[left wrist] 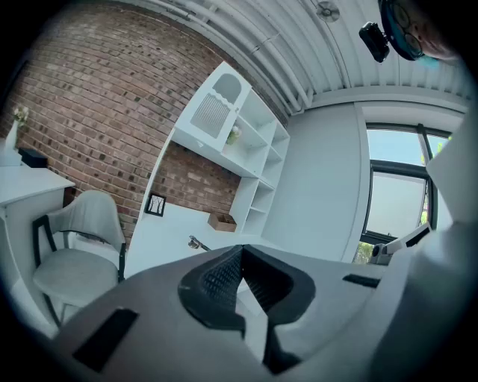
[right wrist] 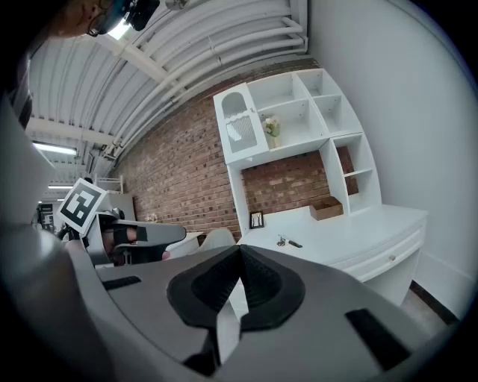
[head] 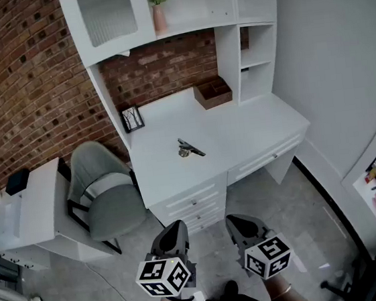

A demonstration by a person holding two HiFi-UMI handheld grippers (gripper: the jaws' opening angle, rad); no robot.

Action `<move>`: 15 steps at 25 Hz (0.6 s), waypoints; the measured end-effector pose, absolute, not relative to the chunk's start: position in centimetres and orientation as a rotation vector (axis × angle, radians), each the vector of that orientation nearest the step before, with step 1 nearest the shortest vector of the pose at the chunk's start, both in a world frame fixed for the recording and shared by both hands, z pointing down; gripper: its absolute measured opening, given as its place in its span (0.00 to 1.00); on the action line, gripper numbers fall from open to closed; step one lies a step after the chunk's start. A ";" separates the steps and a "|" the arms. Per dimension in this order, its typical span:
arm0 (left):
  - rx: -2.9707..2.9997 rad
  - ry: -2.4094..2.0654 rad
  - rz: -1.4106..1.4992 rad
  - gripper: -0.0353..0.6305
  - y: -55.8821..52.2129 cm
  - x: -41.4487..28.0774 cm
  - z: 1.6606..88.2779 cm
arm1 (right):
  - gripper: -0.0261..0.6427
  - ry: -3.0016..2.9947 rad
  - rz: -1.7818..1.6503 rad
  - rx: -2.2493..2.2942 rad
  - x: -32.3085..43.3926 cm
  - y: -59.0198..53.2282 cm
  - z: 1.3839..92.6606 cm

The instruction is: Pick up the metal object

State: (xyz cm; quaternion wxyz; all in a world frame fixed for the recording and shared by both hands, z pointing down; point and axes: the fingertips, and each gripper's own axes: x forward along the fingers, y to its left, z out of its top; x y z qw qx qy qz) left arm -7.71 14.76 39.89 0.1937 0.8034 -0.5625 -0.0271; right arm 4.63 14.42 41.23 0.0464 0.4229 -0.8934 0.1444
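Observation:
The metal object (head: 189, 148), a small silvery piece with a dark handle, lies near the middle of the white desk (head: 253, 129). Both grippers hang low in the head view, well short of the desk front and above the floor. My left gripper (head: 177, 229) is shut with nothing between its jaws, and so is my right gripper (head: 236, 222). The left gripper view shows the left gripper (left wrist: 242, 252) with the metal object (left wrist: 197, 243) far ahead on the desk. From the right gripper (right wrist: 240, 251), the metal object (right wrist: 286, 242) also shows far off.
A grey chair (head: 106, 197) stands left of the desk drawers (head: 193, 203). A wooden box (head: 212, 93) and a small picture frame (head: 132, 118) sit at the desk's back. A pink vase of flowers (head: 159, 13) stands on the hutch shelf. A low white side table (head: 21, 213) is at the left.

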 end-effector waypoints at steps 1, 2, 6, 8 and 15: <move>2.252 -1.579 -0.071 0.07 14.4 -7.6 39.9 | 0.05 -2.726 0.448 1.293 4.8 14.1 41.4; 2.252 -1.580 -0.066 0.07 14.0 -7.4 39.9 | 0.05 -2.725 0.454 1.294 5.0 13.7 41.5; 2.249 -1.592 -0.053 0.07 12.6 -6.8 40.0 | 0.05 -2.734 0.467 1.280 5.8 12.4 41.8; 2.237 -1.604 -0.043 0.07 12.0 -6.6 40.1 | 0.05 -2.742 0.475 1.263 6.2 11.9 42.1; 2.194 -1.617 -0.040 0.07 10.0 -5.8 40.2 | 0.05 -2.775 0.476 1.226 7.4 10.4 41.8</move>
